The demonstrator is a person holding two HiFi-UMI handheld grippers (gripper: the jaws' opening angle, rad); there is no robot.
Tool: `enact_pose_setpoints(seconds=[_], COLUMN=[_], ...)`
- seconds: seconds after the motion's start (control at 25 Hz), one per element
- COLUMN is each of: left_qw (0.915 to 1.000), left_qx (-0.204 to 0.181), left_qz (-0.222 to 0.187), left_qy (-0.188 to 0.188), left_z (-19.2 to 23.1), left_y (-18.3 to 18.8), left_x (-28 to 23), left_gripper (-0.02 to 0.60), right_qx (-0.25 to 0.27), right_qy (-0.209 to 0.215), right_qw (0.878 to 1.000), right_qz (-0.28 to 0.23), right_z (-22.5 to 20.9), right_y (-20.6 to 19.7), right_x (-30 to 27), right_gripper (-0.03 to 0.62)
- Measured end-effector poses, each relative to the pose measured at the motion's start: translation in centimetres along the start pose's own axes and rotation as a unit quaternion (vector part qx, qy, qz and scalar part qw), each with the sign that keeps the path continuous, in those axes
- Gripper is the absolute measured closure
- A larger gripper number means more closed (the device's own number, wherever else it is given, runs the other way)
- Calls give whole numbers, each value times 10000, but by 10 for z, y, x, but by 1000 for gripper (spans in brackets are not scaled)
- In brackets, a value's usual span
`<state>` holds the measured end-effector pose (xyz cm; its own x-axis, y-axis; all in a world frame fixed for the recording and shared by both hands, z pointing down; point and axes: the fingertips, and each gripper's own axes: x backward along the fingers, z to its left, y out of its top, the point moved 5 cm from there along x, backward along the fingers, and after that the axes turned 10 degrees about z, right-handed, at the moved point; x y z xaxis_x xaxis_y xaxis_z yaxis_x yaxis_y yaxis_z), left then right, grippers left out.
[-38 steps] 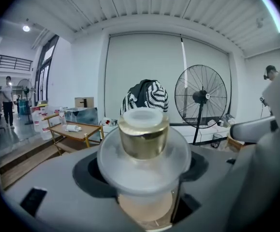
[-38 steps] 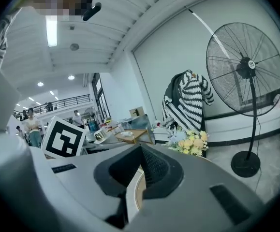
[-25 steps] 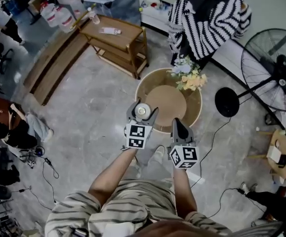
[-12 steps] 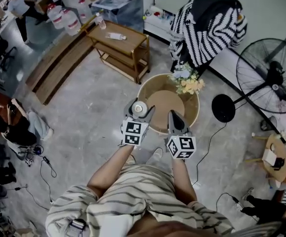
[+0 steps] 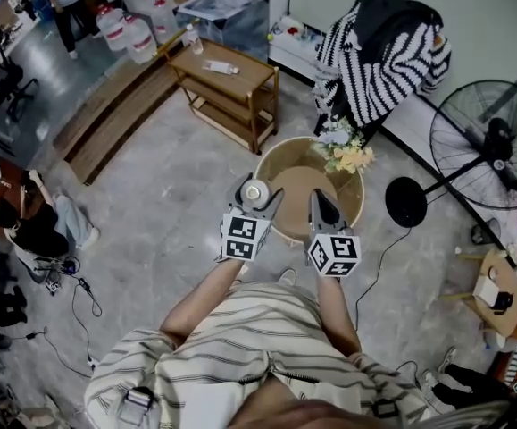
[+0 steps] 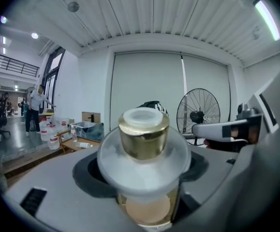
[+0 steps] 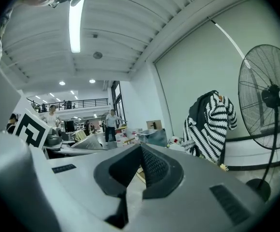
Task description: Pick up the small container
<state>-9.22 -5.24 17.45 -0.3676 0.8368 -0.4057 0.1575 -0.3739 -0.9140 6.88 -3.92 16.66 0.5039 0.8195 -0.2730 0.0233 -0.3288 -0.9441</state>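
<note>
Item 1, small container (image 6: 143,134): frosted body, gold band, pale cap. You are holding it between the jaws of the left gripper (image 5: 258,195), one jaw pressing on each side, so the jaws are standing wide with the container filling the gap. In the head view the small container (image 5: 256,191) is showing at the tips of that gripper, over the near left rim of the round table (image 5: 304,186) (how high above the rim it is sitting cannot be told).

Item 2, right gripper (image 7: 139,166): you are keeping its jaws pressed together with nothing between them. In the head view the right gripper (image 5: 319,202) is lying just beside the left one, apart from the container, tips pointing over the same table.

Item 3, flowers (image 5: 346,148): a pale bunch is resting at the far right edge of the round table.

Item 4, surroundings: a striped garment (image 5: 379,47) is hanging beyond the flowers, a standing fan (image 5: 495,146) is sitting to the right, and a wooden side table (image 5: 231,70) is standing on the floor to the far left.
</note>
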Motion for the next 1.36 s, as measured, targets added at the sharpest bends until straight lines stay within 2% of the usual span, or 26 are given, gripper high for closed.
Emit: enact_pose_setpoints(seconds=[0.44,1.36], left_qw=[9999,9995], left_qx=[-9,-10], left_qz=[-160,-313], left_qy=[-1,75], left_z=[7,5], left_y=[5,6], left_x=[4,9], left_gripper=[252,252], right_qx=[239,293], right_qy=[59,63], right_qw=[9996,9994], right_qz=[-109,-172], right_z=[7,4], right_y=[10,9], right_x=[-12,-11], right_gripper=[585,585])
